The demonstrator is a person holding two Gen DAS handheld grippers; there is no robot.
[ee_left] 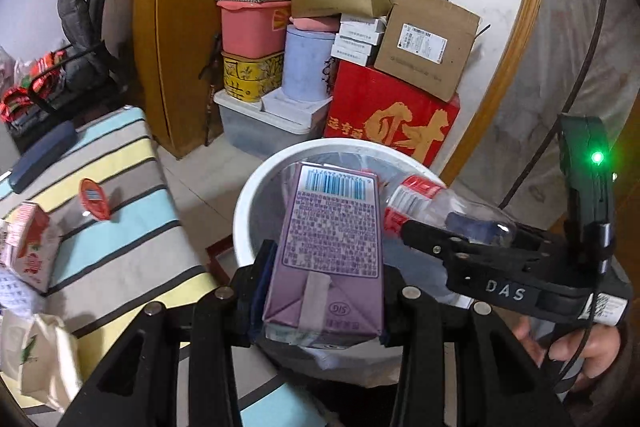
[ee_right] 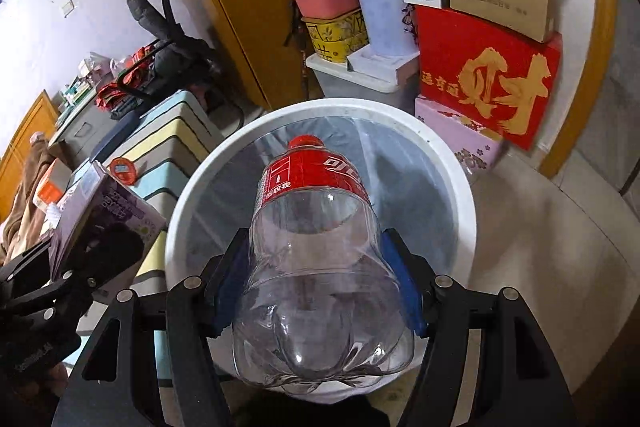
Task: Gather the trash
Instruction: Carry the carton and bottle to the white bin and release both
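My left gripper (ee_left: 325, 269) is shut on a purple drink carton (ee_left: 332, 235), gripped at its sides and tilted forward over a white bin (ee_left: 246, 199) lined with a clear bag. My right gripper (ee_right: 318, 279) is shut on an empty clear plastic bottle (ee_right: 316, 251) with a red label and cap; blue pads (ee_right: 230, 287) press its lower body. The bottle's cap end points down into the bin (ee_right: 188, 199). In the left wrist view the right gripper (ee_left: 460, 241) and the bottle (ee_left: 420, 197) hover at the bin's right rim. In the right wrist view the left gripper (ee_right: 76, 263) and the carton (ee_right: 102, 211) are at the left.
Left of the bin is a striped cloth surface (ee_left: 120, 223) with a red round lid (ee_left: 94, 199), a red-and-white carton (ee_left: 28, 247), a white bag (ee_left: 40, 355) and a dark case (ee_left: 44, 155). Stacked boxes, including a red one (ee_left: 392, 119), stand close behind the bin.
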